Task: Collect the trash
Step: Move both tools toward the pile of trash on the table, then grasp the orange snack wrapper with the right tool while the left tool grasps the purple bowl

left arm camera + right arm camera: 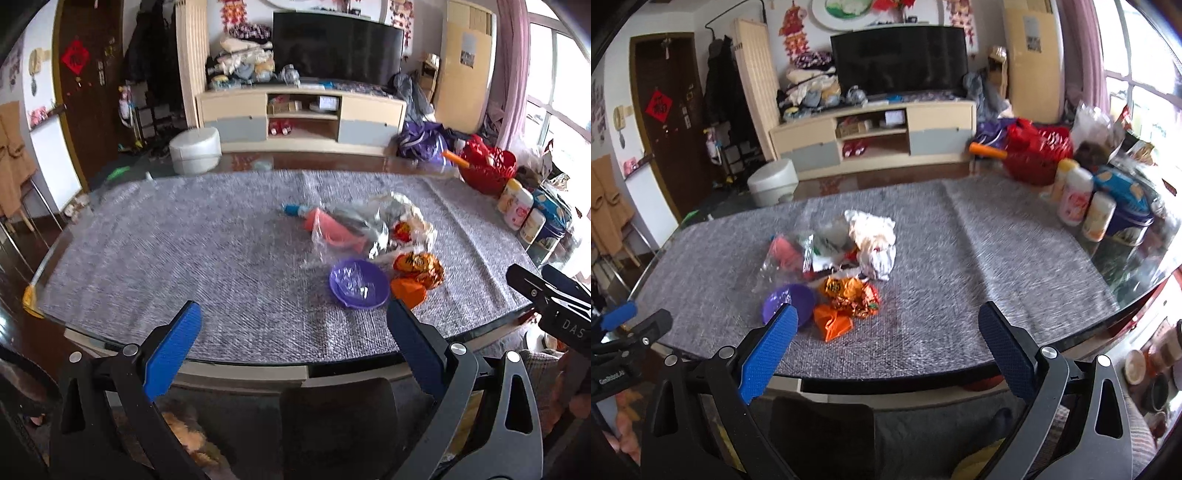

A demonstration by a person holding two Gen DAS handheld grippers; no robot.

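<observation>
A pile of trash lies on the grey table cloth [184, 258]: a purple plastic bowl [357, 283], orange wrappers [419, 271], crumpled foil and clear plastic [373, 225] and a pink piece [334, 230]. In the right wrist view the same pile shows the purple bowl [798, 299], orange wrappers [849, 299] and crumpled white paper [875, 240]. My left gripper [295, 332] is open and empty above the table's near edge, left of the pile. My right gripper [886, 332] is open and empty, near the edge, right of the pile.
A red basket [487, 166] and several bottles and tins [524, 214] stand at the table's right end. A dark chair back [336, 424] is just below the near edge. A TV cabinet [301, 114] and white stool [195, 149] stand beyond the table.
</observation>
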